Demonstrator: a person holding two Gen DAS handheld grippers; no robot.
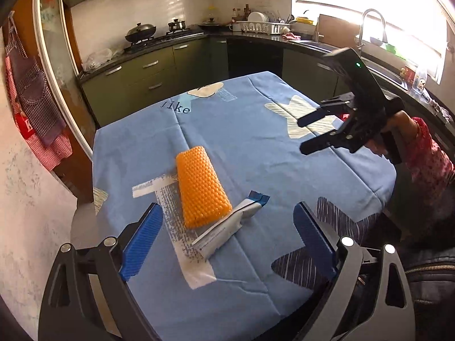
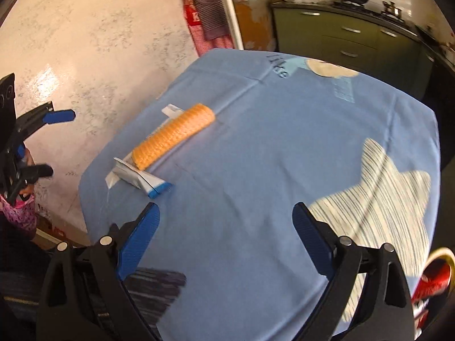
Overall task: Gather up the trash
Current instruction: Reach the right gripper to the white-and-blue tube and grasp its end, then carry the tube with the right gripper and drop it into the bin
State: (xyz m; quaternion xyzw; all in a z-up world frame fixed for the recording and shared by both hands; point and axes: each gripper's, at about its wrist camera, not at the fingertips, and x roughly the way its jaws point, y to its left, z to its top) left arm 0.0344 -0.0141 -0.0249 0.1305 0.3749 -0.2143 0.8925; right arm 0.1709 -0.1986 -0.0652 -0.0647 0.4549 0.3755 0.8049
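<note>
On the table (image 1: 284,147), covered with a blue cloth printed with pale and dark star shapes, lie two pieces of trash. One is an orange foam sleeve (image 1: 201,188) with a bumpy, honeycomb-like surface, flattened into a rounded oblong. Touching its near end is a crumpled wrapper (image 1: 227,227), silver-white with a blue strip at one end and fine print along one edge; part of it is tucked under the sleeve. In the right wrist view the sleeve (image 2: 173,136) looks like a low roll lying near the table's left edge, with the wrapper (image 2: 139,177) at its lower end and a small white scrap (image 2: 171,110) showing beyond its upper side.

The left hand-held gripper (image 1: 227,241) hangs above the wrapper with its blue-padded fingers spread wide and nothing between them. The right hand-held gripper (image 2: 226,241) is also spread wide and holds nothing, over bare cloth well to the side of the trash.
</note>
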